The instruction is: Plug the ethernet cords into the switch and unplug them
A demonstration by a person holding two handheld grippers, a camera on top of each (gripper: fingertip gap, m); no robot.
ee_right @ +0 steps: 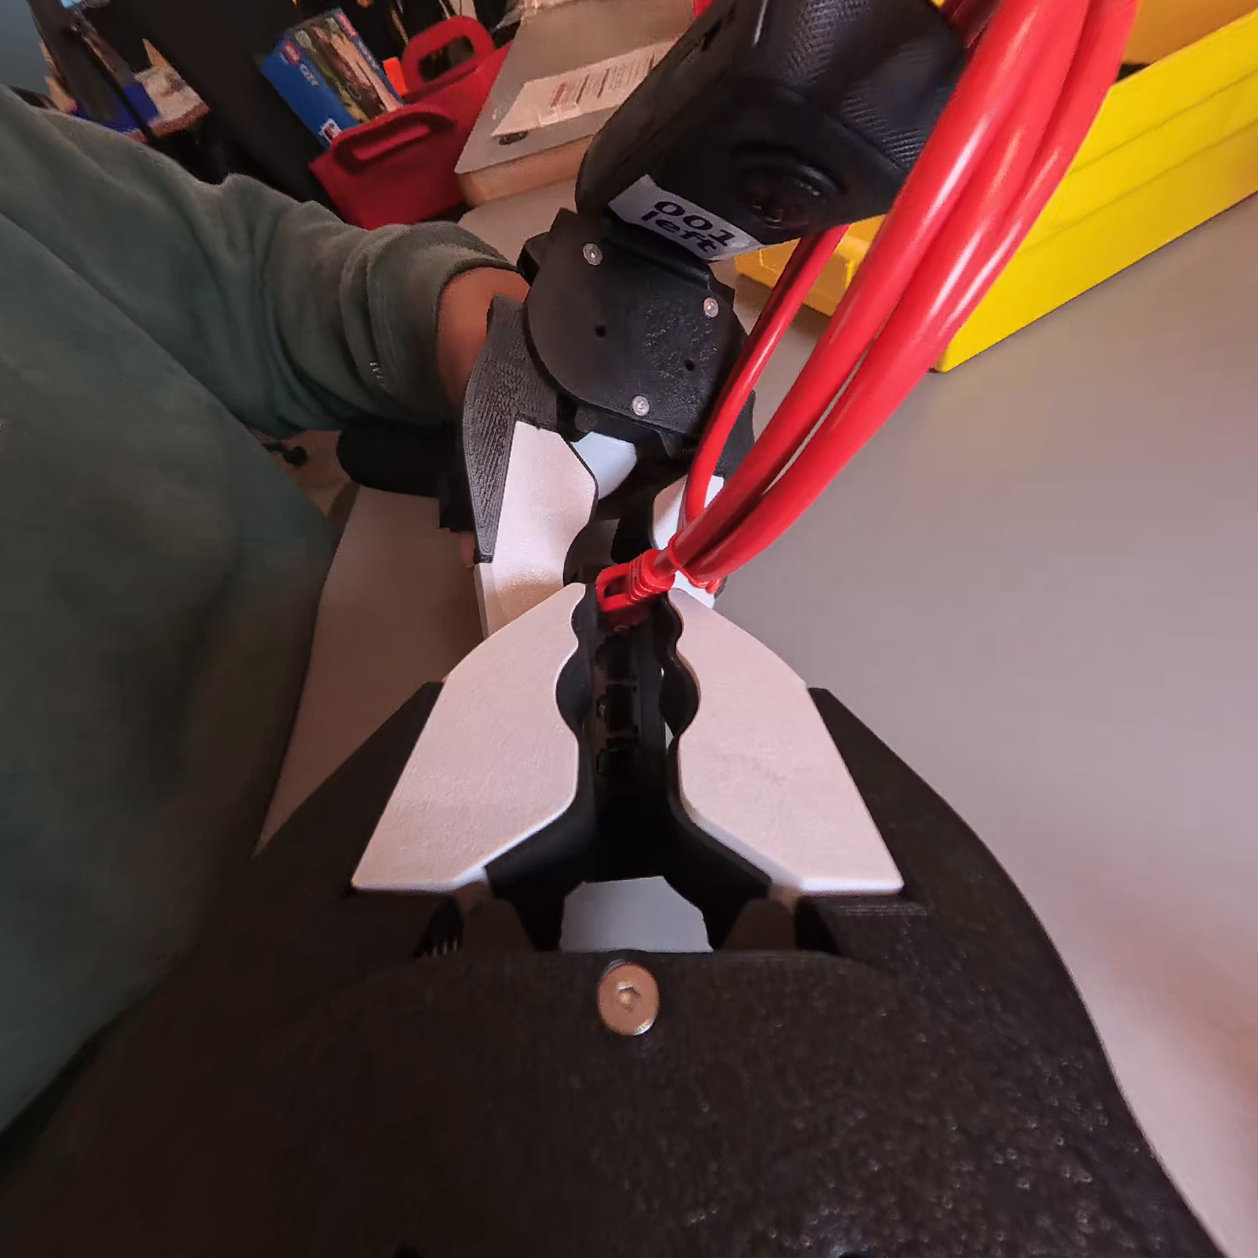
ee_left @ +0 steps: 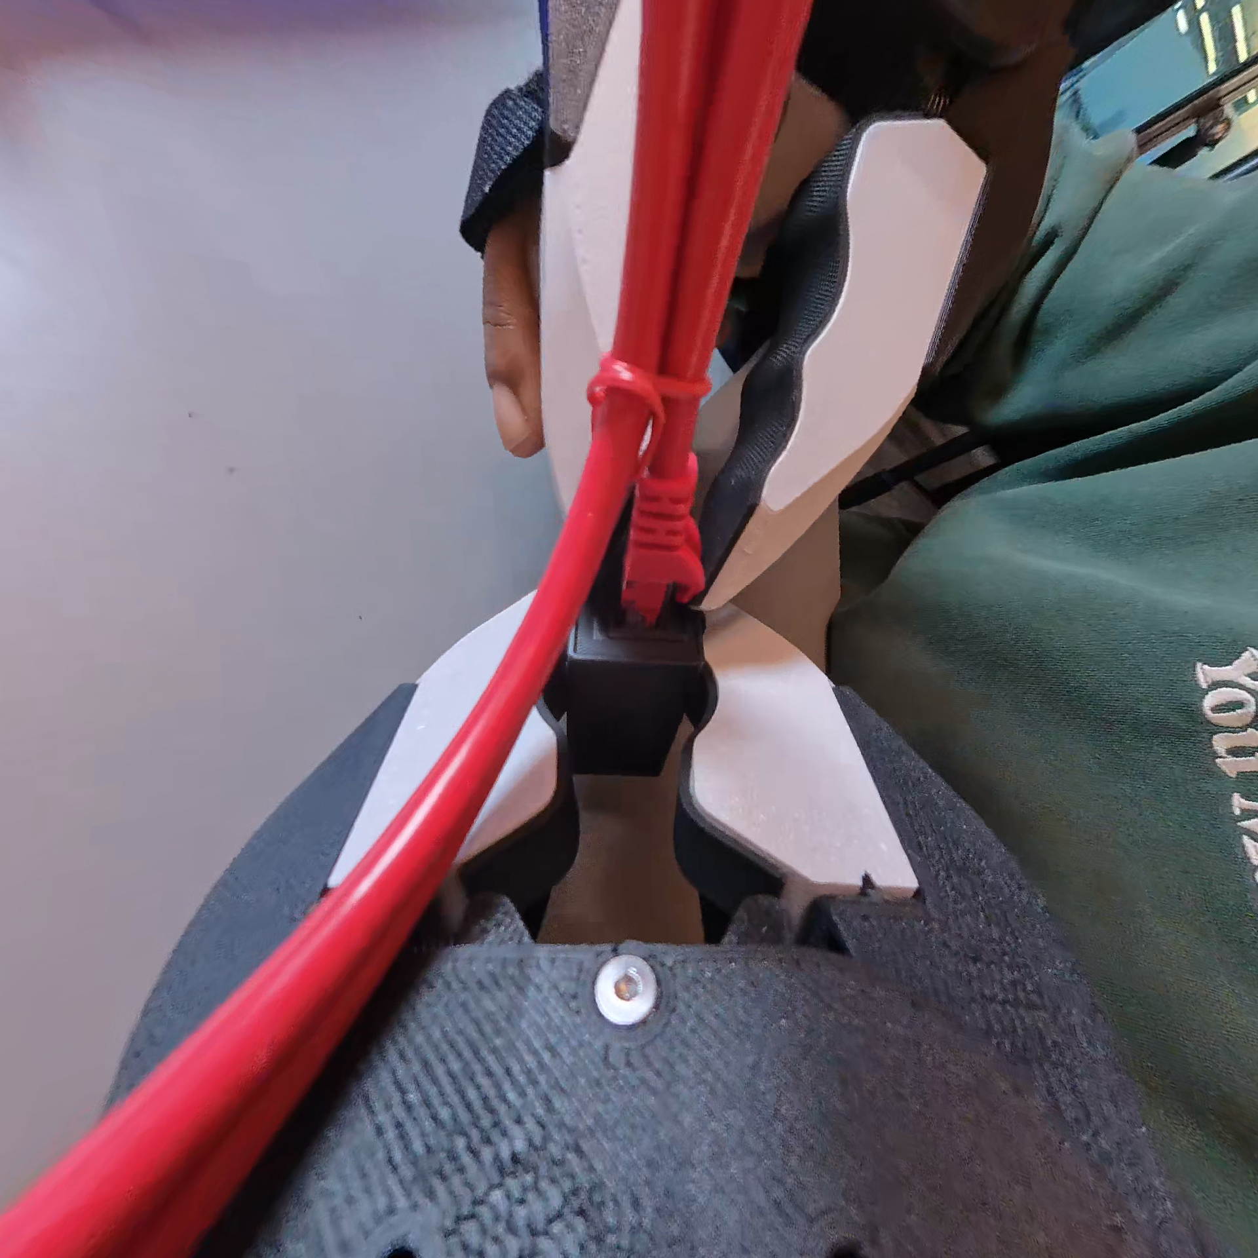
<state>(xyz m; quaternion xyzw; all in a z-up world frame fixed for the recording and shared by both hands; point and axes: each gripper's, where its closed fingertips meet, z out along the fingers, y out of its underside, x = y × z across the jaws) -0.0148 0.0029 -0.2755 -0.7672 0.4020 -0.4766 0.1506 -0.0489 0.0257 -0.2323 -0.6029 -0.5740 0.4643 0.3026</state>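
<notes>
My left gripper (ee_left: 633,647) is shut on a small black switch (ee_left: 630,715), which it holds off the table. A red ethernet plug (ee_left: 660,544) sits in the switch's port face. Its red cable (ee_left: 517,749) is bundled with a red tie (ee_left: 626,388) and loops over the left gripper. My right gripper (ee_right: 626,606) is closed around the red plug (ee_right: 623,589) at its fingertips. The switch's ports (ee_right: 616,711) show in the gap between its fingers. The right gripper also shows in the left wrist view (ee_left: 681,599), and the left gripper shows beyond the plug in the right wrist view (ee_right: 613,531).
A grey tabletop (ee_right: 1021,613) lies below. A yellow bin (ee_right: 1123,170) stands at the back right. Red containers (ee_right: 408,156) and a flat grey box (ee_right: 538,102) stand at the back. A person's green sleeve (ee_right: 204,306) fills the left side.
</notes>
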